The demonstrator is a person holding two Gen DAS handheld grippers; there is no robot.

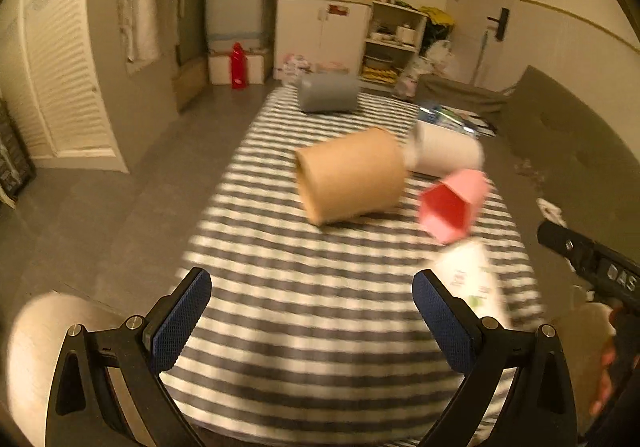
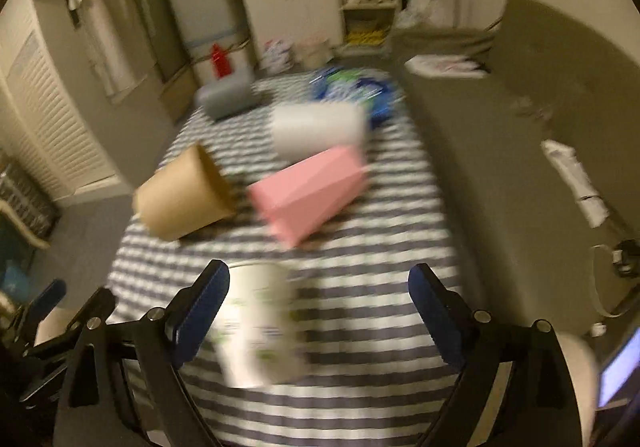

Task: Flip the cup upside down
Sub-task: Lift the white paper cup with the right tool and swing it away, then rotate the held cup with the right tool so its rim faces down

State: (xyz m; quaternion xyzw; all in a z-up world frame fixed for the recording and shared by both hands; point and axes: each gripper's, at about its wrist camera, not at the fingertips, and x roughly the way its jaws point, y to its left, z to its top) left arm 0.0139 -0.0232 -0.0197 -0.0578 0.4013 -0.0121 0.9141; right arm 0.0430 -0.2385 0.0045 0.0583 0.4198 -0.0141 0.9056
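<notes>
On my right wrist view, the brown paper cup (image 2: 182,195) lies on its side at centre left on the striped cloth (image 2: 360,271), pink cup (image 2: 308,191) beside it. My right gripper (image 2: 319,297) is spread apart over a white printed cup (image 2: 260,323); my left gripper (image 1: 312,305) gapes empty.

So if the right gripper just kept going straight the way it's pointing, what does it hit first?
Probably the white printed cup, which sits just ahead between the open fingers of the right gripper, nearer its left finger. Beyond it lies the pink cup. Blur makes depth uncertain.
</notes>
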